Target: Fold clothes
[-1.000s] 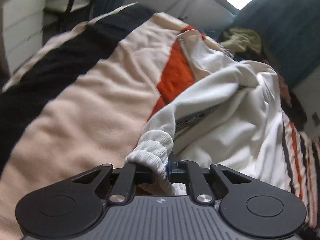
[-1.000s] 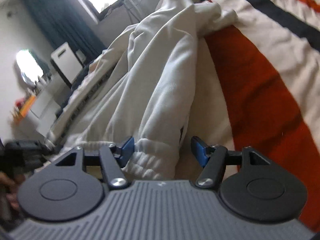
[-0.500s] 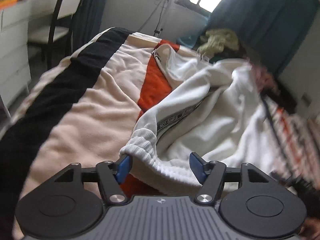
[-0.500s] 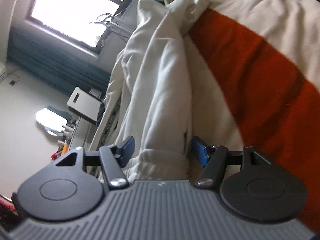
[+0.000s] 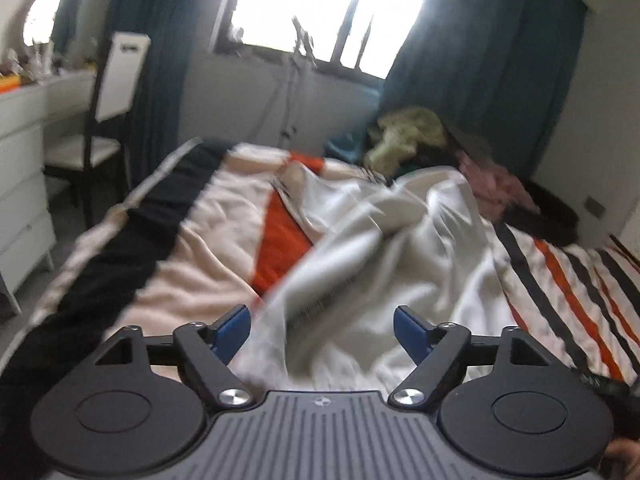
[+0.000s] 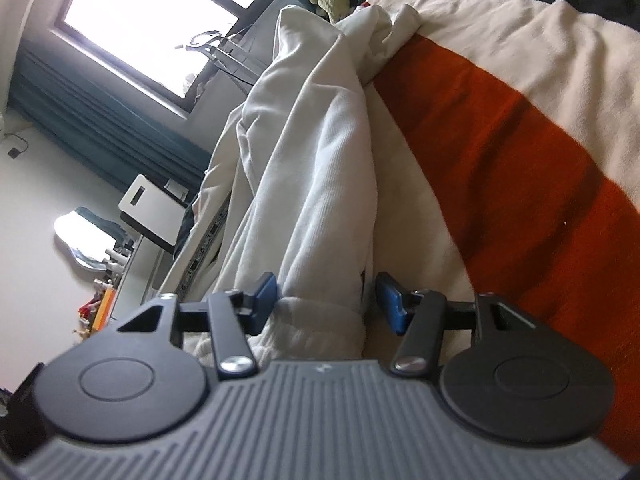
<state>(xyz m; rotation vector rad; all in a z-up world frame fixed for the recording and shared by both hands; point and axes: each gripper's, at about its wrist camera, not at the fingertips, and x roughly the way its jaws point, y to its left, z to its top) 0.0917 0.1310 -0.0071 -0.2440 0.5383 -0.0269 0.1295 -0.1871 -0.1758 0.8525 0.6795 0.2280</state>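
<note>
Opening wide above the white garment (image 5: 400, 248) with nothing clamped, the left tool (image 5: 322, 330) hangs released while the right tool (image 6: 326, 300) is closing around its ribbed cuff (image 6: 316, 320), pads not yet pressing.

Left wrist view: the white garment (image 5: 400, 248) is smeared by motion blur; its folds, the printed band along one edge and the cloth nearest the camera cannot be read. The striped blanket (image 5: 192, 240) is blurred likewise, and cut off at the left and right edges. The pile of clothes (image 5: 408, 136) behind it is too indistinct to sort into items. A dark object at the lower right corner is cropped and unidentifiable.

Right wrist view: the cuff (image 6: 320, 328) of the garment runs under the right gripper (image 6: 326, 300) body, its end hidden. Small items on the far dresser (image 6: 100, 304) are too small to identify.
</note>
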